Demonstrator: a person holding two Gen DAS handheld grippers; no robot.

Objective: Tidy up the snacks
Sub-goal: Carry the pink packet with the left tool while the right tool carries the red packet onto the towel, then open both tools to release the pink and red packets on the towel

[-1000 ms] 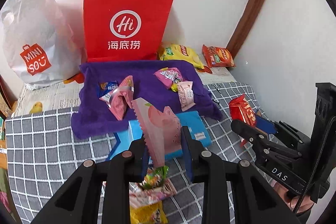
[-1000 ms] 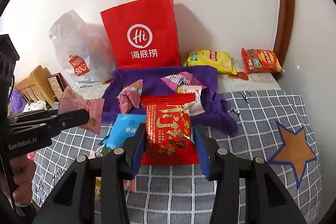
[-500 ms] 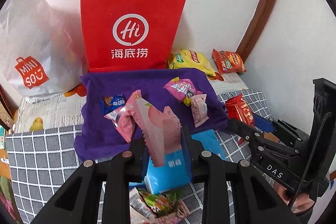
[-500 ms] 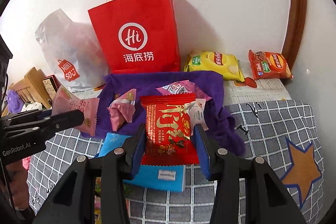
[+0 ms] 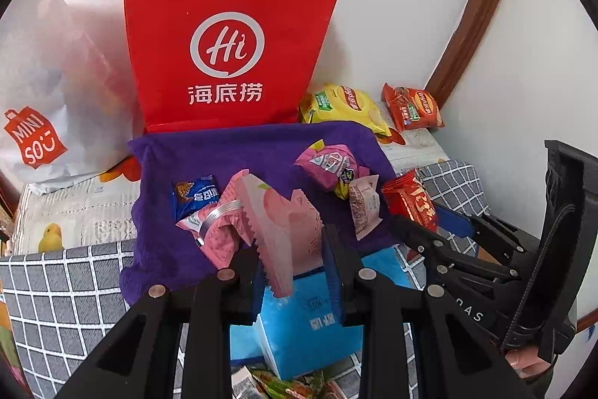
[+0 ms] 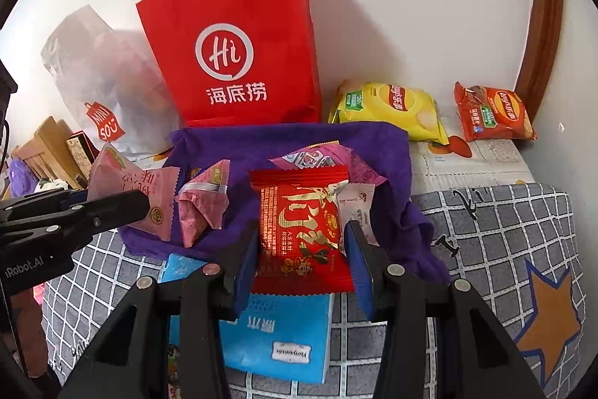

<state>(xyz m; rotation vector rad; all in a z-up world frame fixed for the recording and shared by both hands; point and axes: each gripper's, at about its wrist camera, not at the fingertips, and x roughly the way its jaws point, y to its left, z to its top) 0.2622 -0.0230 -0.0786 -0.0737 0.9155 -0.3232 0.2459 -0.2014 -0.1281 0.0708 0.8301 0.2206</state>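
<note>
Both claws nearer red "Hi" bag; "MINISO" bag left.

The blue pack is partly hidden behind the red packet and the black fingers in the right wrist view. The white shopping bag is cut off by the left edge of the left wrist view. Small print on the pink wrapper is too small to read.
</note>
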